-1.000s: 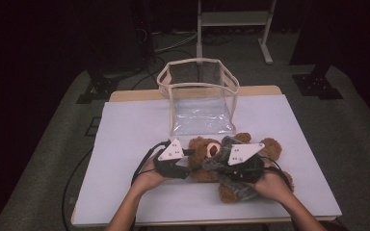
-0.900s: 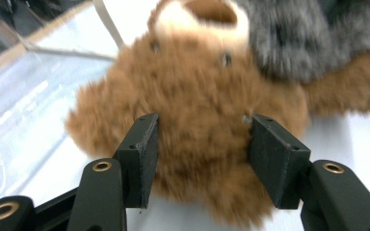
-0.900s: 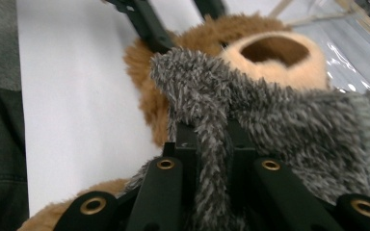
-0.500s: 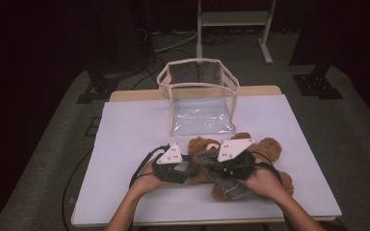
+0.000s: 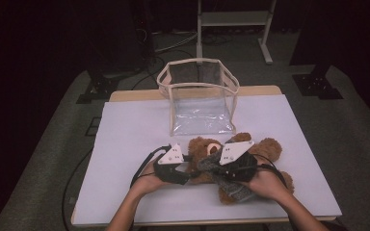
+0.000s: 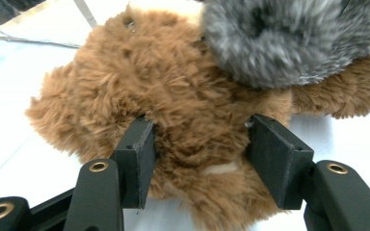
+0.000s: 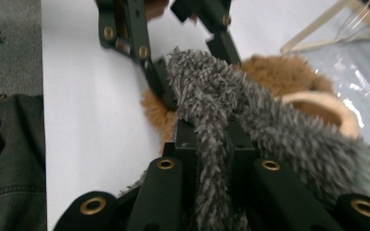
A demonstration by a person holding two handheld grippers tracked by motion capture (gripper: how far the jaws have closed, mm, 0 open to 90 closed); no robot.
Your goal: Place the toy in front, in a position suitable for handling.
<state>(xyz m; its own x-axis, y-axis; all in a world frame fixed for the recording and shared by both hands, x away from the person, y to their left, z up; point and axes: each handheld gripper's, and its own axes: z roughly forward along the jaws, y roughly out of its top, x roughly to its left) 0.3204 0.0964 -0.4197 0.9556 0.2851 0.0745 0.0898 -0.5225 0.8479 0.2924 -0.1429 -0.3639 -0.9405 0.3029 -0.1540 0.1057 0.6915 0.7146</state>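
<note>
1. We are gripping the brown teddy bear [image 6: 183, 110] with the left gripper [image 6: 200, 159]; its jaws have just been opening slightly, their pads pressing into the fur between them.
2. We are clenching the right gripper [image 7: 211, 144] on the grey fuzzy garment [image 7: 250, 125], which is running up between its jaws.
3. The bear is lying on the white table [image 5: 135, 130], just before the clear bag [image 5: 200, 98].

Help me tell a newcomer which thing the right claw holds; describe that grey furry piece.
On the white table, in front of the clear bag, lies a brown teddy bear. Draped over it is the grey furry garment, pinched in the right claw: grey and shaggy, while the bear is brown.
</note>
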